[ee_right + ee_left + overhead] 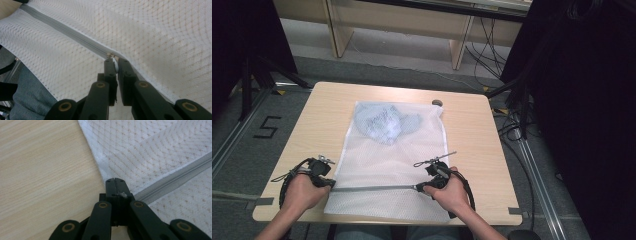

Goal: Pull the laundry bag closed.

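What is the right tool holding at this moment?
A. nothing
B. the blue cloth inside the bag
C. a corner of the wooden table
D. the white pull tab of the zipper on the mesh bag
D: the right tool is shut on the white pull tab at the grey zipper of the mesh bag.

Left tool (331, 184) jaws clamped together; right tool (418, 188) jaws pinched too

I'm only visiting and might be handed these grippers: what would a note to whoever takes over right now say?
Left gripper: shut on the mesh bag at its left edge, by the zip end.
Right gripper: shut on the zip pull, far along the zip towards the right.
Bag lies flat on the table, a bluish garment inside at the far end.
Done: zip looks closed up to the pull.
Left: probably the last stretch, then let go.
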{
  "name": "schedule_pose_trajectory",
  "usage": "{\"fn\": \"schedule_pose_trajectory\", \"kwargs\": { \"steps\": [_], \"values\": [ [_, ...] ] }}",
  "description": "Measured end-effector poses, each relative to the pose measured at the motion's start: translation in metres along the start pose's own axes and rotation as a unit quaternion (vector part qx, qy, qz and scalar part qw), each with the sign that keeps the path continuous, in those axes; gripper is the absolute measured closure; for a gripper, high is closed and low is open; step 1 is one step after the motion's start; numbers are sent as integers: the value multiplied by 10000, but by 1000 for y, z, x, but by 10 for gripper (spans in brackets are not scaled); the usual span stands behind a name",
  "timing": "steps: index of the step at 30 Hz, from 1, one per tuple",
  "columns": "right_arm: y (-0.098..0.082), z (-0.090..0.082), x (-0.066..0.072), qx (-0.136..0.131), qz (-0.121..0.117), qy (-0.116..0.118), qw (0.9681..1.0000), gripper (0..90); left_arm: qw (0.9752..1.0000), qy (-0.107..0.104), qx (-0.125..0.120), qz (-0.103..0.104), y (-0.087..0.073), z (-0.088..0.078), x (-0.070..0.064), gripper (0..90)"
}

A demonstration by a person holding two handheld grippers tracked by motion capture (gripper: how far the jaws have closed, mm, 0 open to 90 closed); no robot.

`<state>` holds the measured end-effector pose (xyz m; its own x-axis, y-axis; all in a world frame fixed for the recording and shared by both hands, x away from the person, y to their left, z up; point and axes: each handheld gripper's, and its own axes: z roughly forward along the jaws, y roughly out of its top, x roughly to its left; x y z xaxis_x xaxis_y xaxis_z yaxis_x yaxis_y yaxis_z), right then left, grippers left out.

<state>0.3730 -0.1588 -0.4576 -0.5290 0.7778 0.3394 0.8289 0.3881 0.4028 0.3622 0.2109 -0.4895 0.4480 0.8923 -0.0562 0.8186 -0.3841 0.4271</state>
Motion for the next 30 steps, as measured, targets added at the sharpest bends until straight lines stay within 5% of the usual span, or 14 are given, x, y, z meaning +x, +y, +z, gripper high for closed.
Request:
{"fn": "schedule_pose_trajectory", "kwargs": {
  "steps": [11,12,30],
  "values": [
    [-2,-3,-6,-64,-151,30,9999,866,10000,7,-4,10,0,0,0,899],
    [-3,-4,-5,-17,22,-19,10000,866,10000,7,-10,7,0,0,0,899],
    [-7,-9,-13,-3,86,-44,10000,866,10000,10,-10,8,0,0,0,899]
  ]
}}
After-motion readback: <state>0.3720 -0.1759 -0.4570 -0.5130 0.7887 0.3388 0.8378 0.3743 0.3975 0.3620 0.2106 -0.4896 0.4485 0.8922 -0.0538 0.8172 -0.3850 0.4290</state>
